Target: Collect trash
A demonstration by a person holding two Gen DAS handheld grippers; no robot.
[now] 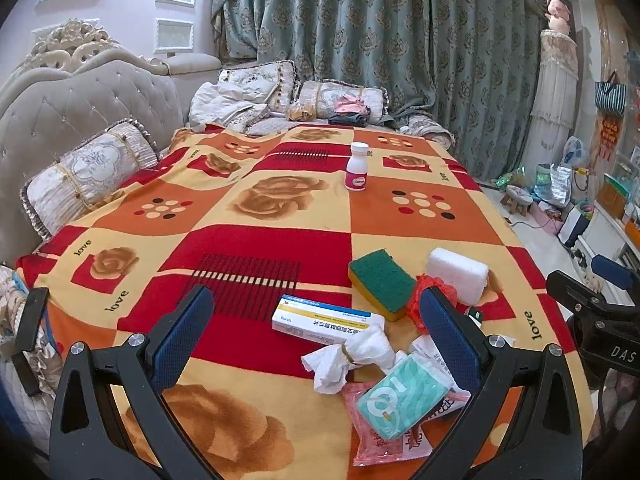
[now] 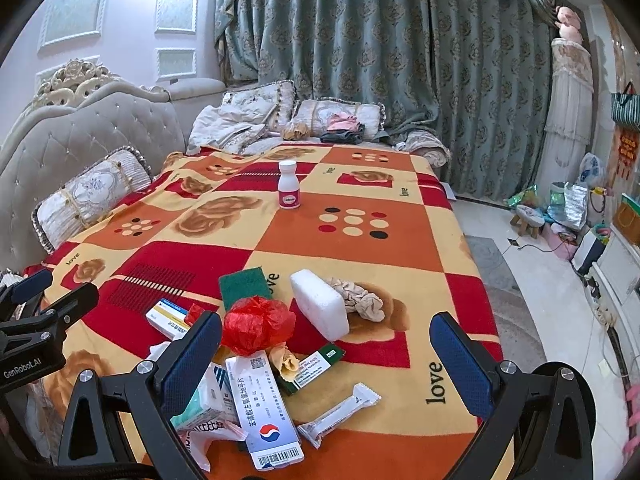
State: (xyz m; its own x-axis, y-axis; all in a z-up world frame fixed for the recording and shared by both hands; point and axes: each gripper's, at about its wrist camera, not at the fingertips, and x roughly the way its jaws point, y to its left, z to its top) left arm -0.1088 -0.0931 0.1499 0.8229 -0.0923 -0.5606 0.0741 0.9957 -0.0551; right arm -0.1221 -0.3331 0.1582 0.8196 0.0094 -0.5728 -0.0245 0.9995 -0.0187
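The trash lies heaped on the patterned blanket at the bed's near edge, under both released tongs. The left tongs hover above the crumpled white tissue and teal tissue pack; the right tongs straddle the red crumpled wrapper. Light, crushable pieces probably suit a centred, gentle pinch, one item at a time, keeping clear of the white foam block.

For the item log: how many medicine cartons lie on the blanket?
3: a blue-and-yellow carton left of the red wrapper, a long white carton nearest the camera, a green-and-white carton beside it. Others may be hidden.
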